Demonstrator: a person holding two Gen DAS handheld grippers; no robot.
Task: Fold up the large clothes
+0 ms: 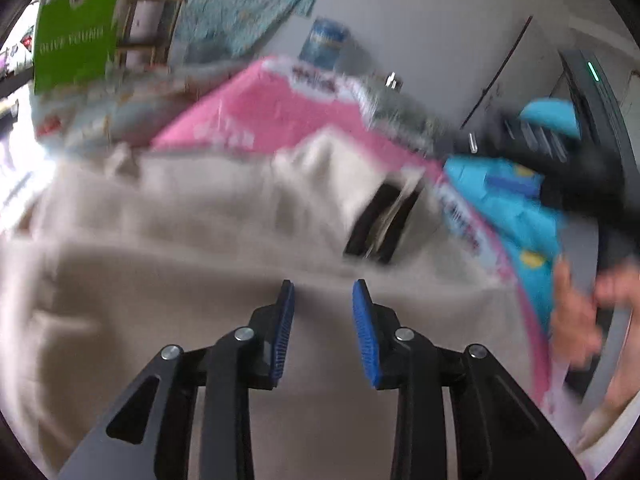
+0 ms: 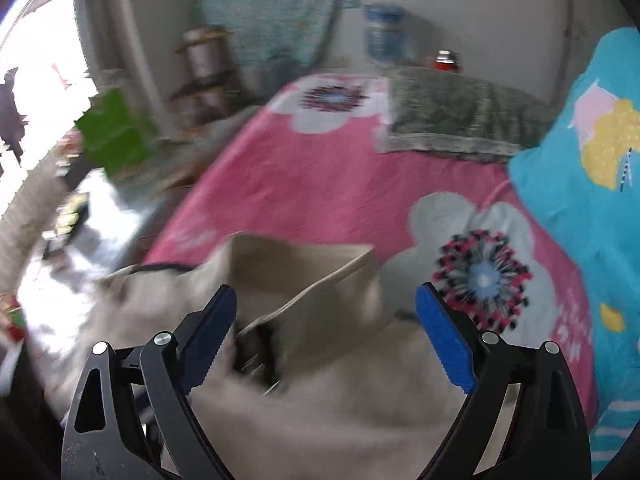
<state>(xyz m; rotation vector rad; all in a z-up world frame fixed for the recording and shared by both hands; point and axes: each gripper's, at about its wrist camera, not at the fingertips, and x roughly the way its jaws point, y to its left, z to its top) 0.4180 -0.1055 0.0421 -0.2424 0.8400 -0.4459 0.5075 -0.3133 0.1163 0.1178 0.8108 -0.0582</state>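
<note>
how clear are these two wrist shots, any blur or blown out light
Left wrist view: heavy motion smear over the beige garment and pink bedspread, blown-out glare at the left edge. Right wrist view: bedspread flowers fairly sharp, garment smeared, window side washed white. Both bend at the fisheye rim.

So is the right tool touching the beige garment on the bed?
Cannot tell. In the right wrist view the right tool stands wide open over the beige garment with nothing pinched, but blur hides whether its fingertips meet the cloth.

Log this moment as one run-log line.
left tool: open, empty | right tool: open wide, empty | beige fabric garment: bunched on pink flowered bedsheet | fold: unfinished
</note>
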